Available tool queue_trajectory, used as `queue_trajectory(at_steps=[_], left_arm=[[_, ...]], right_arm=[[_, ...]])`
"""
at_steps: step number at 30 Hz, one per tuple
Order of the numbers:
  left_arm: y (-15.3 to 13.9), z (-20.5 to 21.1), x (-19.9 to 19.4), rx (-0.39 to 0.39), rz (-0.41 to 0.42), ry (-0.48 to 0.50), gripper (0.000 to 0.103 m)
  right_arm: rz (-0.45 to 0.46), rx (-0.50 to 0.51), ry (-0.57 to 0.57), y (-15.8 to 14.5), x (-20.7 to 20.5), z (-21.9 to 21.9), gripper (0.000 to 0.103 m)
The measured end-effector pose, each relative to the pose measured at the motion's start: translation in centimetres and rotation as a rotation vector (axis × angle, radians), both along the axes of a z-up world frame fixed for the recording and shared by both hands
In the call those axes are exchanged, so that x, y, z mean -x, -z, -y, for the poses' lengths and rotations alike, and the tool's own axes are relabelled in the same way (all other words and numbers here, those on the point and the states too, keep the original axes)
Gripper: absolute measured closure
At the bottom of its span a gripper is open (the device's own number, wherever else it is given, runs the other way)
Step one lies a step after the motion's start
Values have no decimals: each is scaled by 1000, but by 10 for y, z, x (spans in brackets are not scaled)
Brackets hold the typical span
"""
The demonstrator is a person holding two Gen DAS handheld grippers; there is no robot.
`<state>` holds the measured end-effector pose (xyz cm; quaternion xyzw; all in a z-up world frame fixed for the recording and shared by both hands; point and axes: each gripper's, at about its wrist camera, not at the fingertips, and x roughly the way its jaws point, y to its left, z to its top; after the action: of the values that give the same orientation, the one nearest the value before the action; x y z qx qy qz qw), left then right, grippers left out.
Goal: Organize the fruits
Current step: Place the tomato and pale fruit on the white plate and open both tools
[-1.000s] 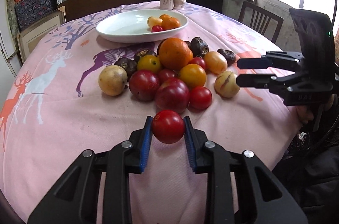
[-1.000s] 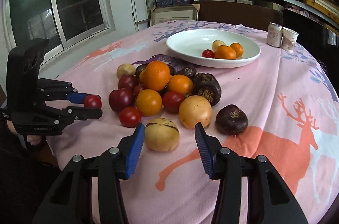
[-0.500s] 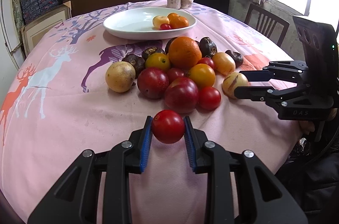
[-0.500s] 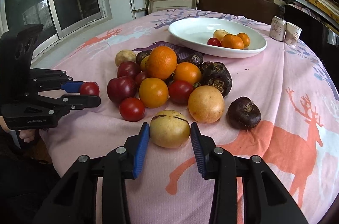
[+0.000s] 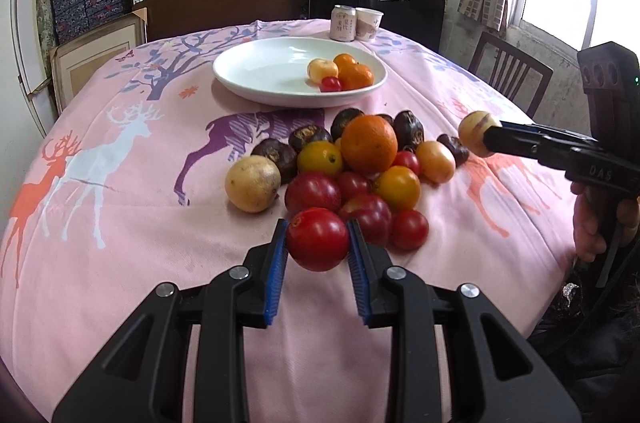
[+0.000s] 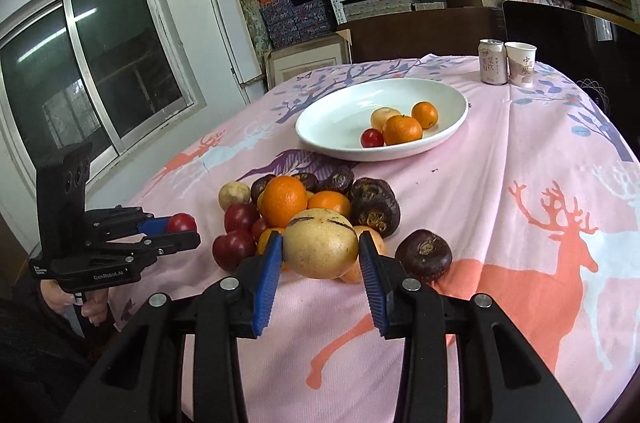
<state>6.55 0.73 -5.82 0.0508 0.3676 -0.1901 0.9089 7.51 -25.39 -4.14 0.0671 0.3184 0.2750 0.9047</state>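
Note:
My left gripper [image 5: 317, 225] is shut on a red tomato [image 5: 317, 241] and holds it just above the pink cloth, in front of the fruit pile [image 5: 368, 143]. At the right of that view, my right gripper [image 5: 489, 139] carries a pale yellow striped fruit [image 5: 472, 135] in the air. The right wrist view shows that gripper [image 6: 320, 238] with both blue pads pressed on the yellow fruit [image 6: 320, 249], lifted over the pile. Beyond stands a white plate [image 6: 320, 139] with two oranges, a pale fruit and a small red tomato.
A drink can [image 5: 343, 23] and a paper cup [image 5: 369, 24] stand behind the plate. Dark round fruits [image 6: 424, 255], oranges and red tomatoes lie heaped mid-table. A wooden chair [image 5: 508, 71] is at the right, and shelves line the back wall.
The right gripper closed on the yellow striped fruit and lifted it off the cloth. The left gripper, still holding the tomato, rose slightly and drew nearer the pile.

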Motion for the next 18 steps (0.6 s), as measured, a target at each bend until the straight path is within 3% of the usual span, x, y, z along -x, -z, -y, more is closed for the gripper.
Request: queue_trajectory(at_steps=[9,18], left_arm=[[-36,11,-51,1,74,-1,75],[-33,31,-163,7,33,-32,75]], right_arm=[[28,-12,101,-50,-39,4,64],[-35,-15,160,-54,-146,-16,64]])
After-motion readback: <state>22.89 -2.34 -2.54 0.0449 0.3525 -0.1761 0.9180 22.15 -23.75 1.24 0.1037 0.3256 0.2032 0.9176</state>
